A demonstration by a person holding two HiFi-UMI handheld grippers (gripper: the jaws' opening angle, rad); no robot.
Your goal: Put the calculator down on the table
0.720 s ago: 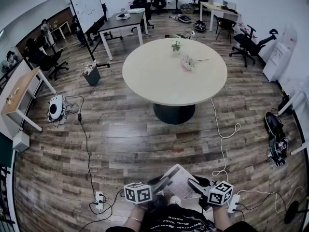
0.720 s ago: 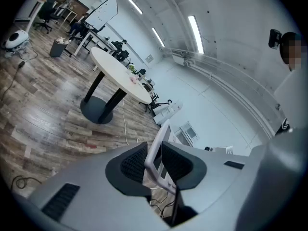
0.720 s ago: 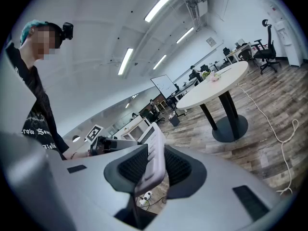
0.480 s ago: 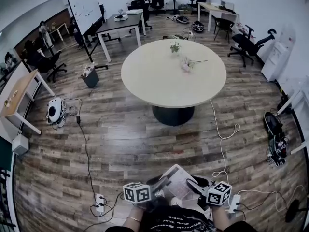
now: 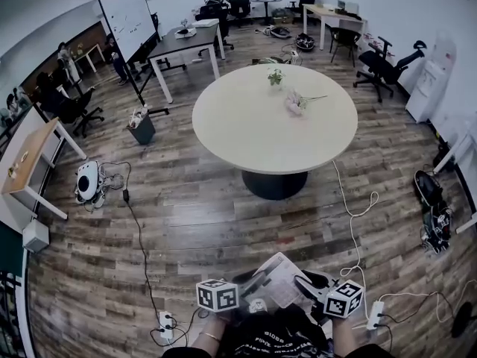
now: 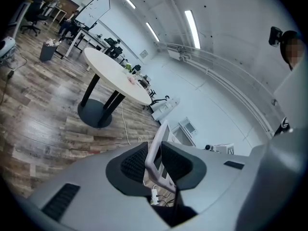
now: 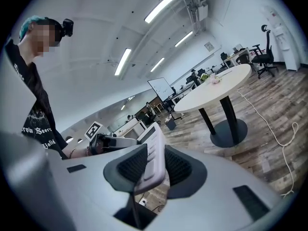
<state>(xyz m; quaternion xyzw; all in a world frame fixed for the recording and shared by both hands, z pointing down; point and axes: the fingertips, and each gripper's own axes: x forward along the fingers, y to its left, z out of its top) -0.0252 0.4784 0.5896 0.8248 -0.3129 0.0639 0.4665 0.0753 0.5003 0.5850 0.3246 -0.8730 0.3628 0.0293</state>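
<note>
The flat pale grey calculator with rows of keys (image 5: pixel 277 278) is far from its goal. It hangs low over the wooden floor at six o'clock in the head view, while the round pale-topped bench on a dark pedestal (image 5: pixel 246 129) stands well apart at twelve o'clock.

The carry looks like the main risk. Each side pinches only a thin edge, so if the two hands drift apart or twist against each other, the calculator could slip out and drop. A white cable (image 5: pixel 356 216) loops over the boards at about one o'clock, near the way to the bench, and could catch a foot. Pink flowers (image 5: pixel 296 103) and a small potted plant (image 5: pixel 276 75) sit on the far part of the top, and a set-down there might knock them.

The left gripper (image 5: pixel 253 283) has its jaws drawn narrow and clamped on the calculator's left edge, pads pressing both faces. The right gripper (image 5: pixel 304 284) grips the right edge the same way, jaws only slightly apart.
</note>
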